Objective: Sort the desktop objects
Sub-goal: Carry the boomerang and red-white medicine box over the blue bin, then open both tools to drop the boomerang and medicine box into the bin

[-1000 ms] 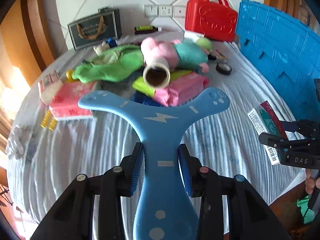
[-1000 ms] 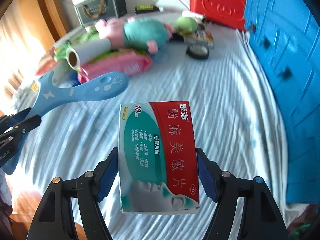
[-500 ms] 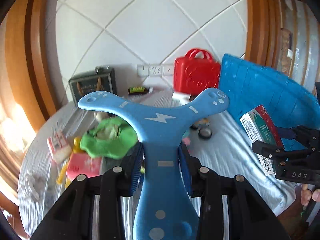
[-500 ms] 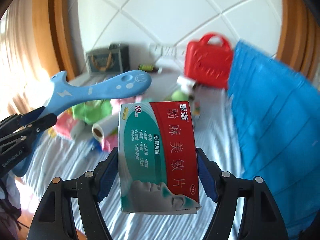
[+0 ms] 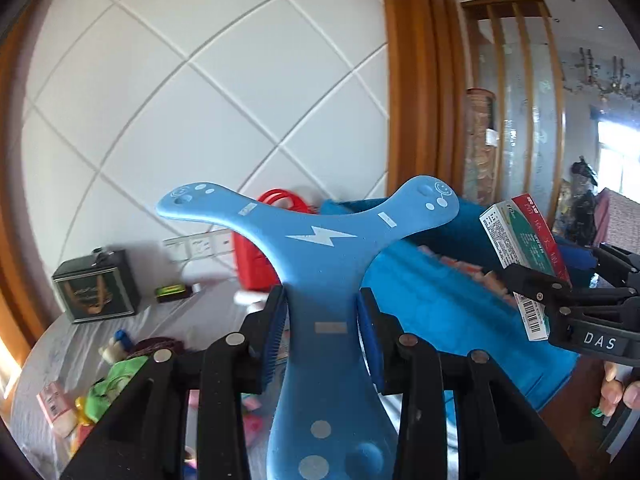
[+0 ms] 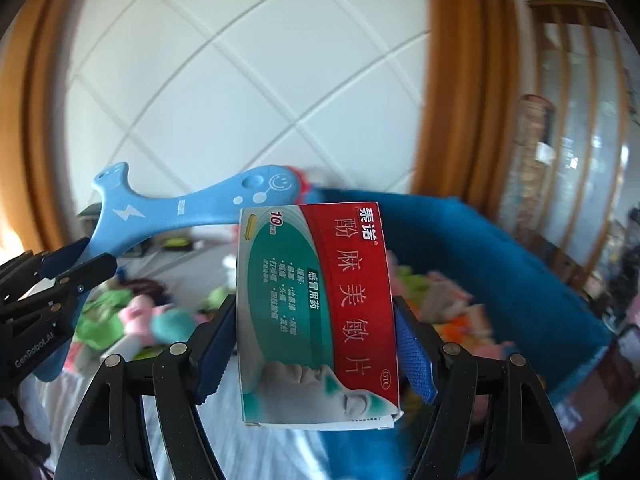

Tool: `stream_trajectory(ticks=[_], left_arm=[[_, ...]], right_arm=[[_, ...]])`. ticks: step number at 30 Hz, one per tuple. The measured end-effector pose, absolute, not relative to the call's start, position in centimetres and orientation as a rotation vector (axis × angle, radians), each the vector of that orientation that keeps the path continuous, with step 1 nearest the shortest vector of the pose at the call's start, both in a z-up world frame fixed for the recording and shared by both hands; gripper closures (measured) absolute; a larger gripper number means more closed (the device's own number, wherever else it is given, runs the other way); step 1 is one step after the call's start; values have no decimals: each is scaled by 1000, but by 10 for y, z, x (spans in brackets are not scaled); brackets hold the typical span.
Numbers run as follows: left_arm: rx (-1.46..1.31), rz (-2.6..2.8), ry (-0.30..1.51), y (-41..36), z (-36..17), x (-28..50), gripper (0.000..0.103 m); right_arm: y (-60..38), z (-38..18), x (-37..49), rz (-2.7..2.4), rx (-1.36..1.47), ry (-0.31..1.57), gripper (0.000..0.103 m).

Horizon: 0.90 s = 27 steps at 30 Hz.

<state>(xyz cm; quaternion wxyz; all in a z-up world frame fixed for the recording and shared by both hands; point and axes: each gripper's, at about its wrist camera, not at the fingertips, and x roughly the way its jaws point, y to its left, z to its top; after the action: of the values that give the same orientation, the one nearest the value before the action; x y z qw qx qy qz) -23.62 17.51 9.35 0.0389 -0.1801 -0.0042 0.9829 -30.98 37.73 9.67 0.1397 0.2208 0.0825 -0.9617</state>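
Note:
My left gripper point(image 5: 322, 332) is shut on the stem of a blue three-armed boomerang point(image 5: 320, 248) with a white lightning mark, held high above the table. It also shows at the left of the right wrist view point(image 6: 192, 208). My right gripper point(image 6: 316, 340) is shut on a red and green medicine box point(image 6: 316, 300) with Chinese print, also raised. In the left wrist view the medicine box point(image 5: 524, 252) and right gripper point(image 5: 568, 296) are at the right, over the blue crate point(image 5: 432, 300).
The blue crate point(image 6: 500, 256) at the right holds several soft coloured items. A red case point(image 5: 256, 256), a dark tin box point(image 5: 96, 292), wall sockets point(image 5: 200, 244), and plush toys and packets point(image 6: 144, 320) are on the grey-clothed table point(image 5: 60, 344).
Both grippers have risen and tilted upward with their objects. The view now shows mostly wall, and the blue crate's inside has come into sight under the medicine box.

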Motion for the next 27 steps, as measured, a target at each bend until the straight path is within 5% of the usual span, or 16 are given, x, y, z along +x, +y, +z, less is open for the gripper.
stream_trajectory(ticks=[15,27], left_arm=[[-644,2966,-37,417,107,-318,68],[-826,3036,38,485,84,-341,67]], right_arm=[[591,99,-395,-2860,666,312,30],[641,60,-438,-2737,788,310,30]])
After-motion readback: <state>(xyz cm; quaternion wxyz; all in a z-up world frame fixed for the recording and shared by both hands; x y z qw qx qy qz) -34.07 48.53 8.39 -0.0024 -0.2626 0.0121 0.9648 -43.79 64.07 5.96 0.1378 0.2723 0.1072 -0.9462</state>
